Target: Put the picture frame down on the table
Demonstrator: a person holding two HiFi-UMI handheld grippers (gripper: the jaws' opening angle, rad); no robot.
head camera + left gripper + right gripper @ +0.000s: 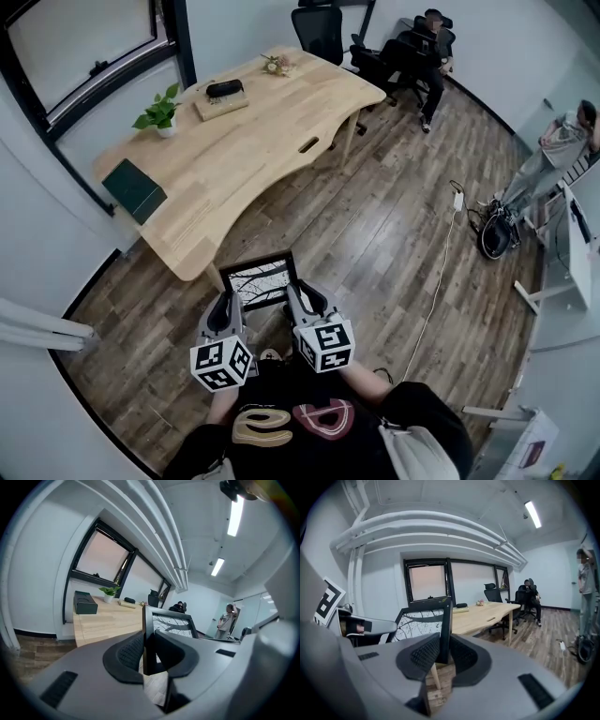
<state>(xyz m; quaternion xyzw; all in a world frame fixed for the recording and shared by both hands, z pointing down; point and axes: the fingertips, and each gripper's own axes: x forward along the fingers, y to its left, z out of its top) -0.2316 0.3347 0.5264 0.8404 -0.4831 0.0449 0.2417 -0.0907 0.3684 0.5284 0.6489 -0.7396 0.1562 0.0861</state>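
Note:
A black picture frame [261,278] with a white branch print hangs in the air in front of me, short of the near end of the light wooden table [253,141]. My left gripper [225,309] is shut on the frame's left side bar [148,639]. My right gripper [298,302] is shut on its right side bar [445,630]. In the right gripper view the print [417,623] faces the camera and the left gripper [365,625] shows beyond it. The frame stands roughly upright above the wood floor.
On the table stand a dark green box [133,190], a potted plant [159,111], a flat book with a black case [222,97] and small flowers [277,65]. Office chairs [319,33] and a seated person [429,56] are beyond it. Another person [562,141] and cables [459,202] are at the right.

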